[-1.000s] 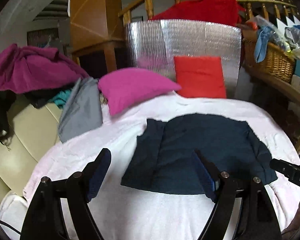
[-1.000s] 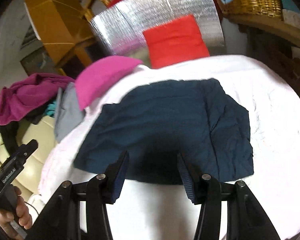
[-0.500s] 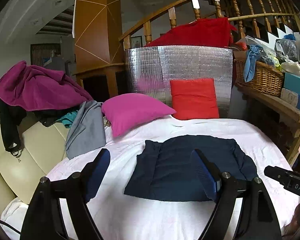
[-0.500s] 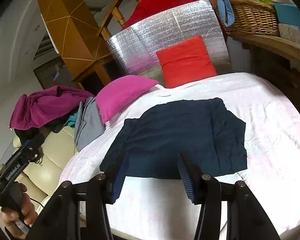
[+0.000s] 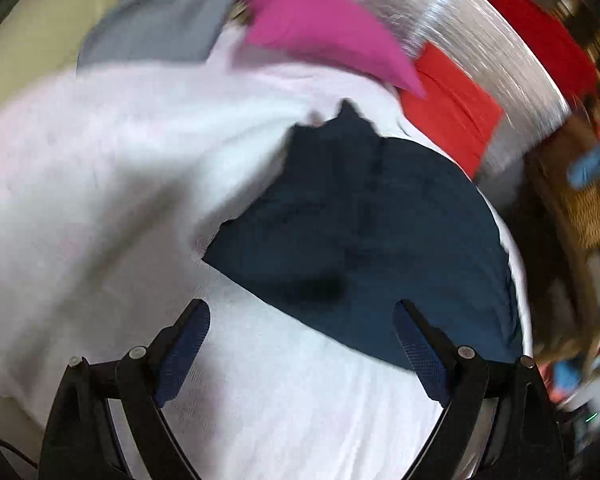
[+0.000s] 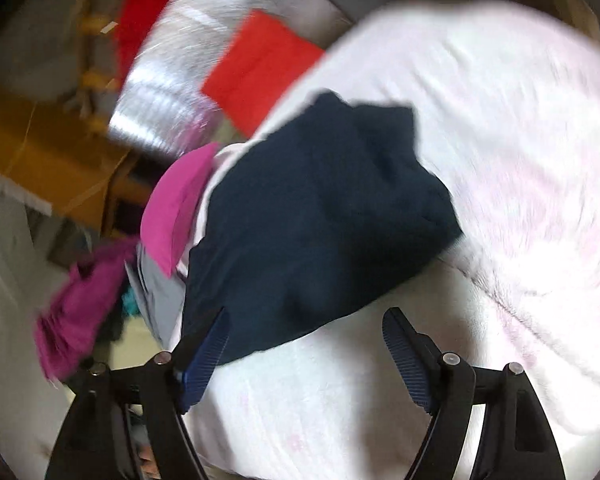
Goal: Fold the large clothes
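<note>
The dark blue garment (image 5: pixel 364 232) lies flat on the white-covered bed (image 5: pixel 100 184), looking soft, light and limp, so both near corners suit the left tool (image 5: pixel 300 344) and right tool (image 6: pixel 304 344), jaws just opened, empty.

I see a white blanket (image 5: pixel 100 168) as the work surface. Magenta pillow (image 5: pixel 320 28) and red cushion (image 5: pixel 448 112) lean against a silver foil panel (image 5: pixel 460 20). Grey cloth (image 5: pixel 160 24) lies beside the pillow. Frames blurred.
</note>
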The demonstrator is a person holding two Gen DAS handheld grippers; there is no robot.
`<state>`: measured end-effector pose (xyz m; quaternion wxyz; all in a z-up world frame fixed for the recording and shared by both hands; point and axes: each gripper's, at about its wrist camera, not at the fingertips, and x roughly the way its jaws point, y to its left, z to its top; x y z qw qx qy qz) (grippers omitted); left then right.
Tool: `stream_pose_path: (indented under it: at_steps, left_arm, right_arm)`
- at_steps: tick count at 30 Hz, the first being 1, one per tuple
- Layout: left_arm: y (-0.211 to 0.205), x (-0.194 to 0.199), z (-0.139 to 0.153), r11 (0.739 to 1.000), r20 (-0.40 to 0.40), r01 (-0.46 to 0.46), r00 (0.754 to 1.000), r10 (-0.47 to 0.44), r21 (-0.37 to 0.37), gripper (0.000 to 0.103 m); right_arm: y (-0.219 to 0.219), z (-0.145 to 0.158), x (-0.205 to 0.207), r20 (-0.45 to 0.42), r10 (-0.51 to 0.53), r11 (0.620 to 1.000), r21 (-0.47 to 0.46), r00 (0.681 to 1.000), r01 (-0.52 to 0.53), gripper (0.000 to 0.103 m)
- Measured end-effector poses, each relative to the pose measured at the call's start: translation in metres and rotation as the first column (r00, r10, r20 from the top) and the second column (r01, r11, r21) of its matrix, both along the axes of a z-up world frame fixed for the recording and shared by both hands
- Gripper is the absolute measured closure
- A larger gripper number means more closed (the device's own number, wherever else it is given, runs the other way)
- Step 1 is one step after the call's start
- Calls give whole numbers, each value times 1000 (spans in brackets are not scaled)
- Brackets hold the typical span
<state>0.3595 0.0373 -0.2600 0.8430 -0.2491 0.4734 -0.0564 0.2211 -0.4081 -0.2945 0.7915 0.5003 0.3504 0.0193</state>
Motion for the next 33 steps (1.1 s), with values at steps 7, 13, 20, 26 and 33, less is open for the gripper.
stream_pose_path:
  at_steps: [7,13,20,26,33]
  left_arm:
    - [21,41,-40,974,-99,-86,993,66,-209,10]
    - [4,64,-49,966,-73,-55,997,38,-251,11]
    - [-6,62,-51,950,-25,-28,999,21,-312,68]
    - [2,35,-30,953,24,-10,1000,18,-302,87]
    - [12,-23,-22,963,7,27,1000,-26,-268,86]
  right_arm:
    - [-21,-48,37,-32,-73,987,144,997,77,20]
    - [-19,-42,72,-24,-132,988,83,991,134,15]
    - [-6,-33,79,-34,-136,988,-79,990,133,52]
    - [5,13,64,46,-98,975,-195,994,105,69]
    - [10,21,8,63,-55,983,-170,996,65,70]
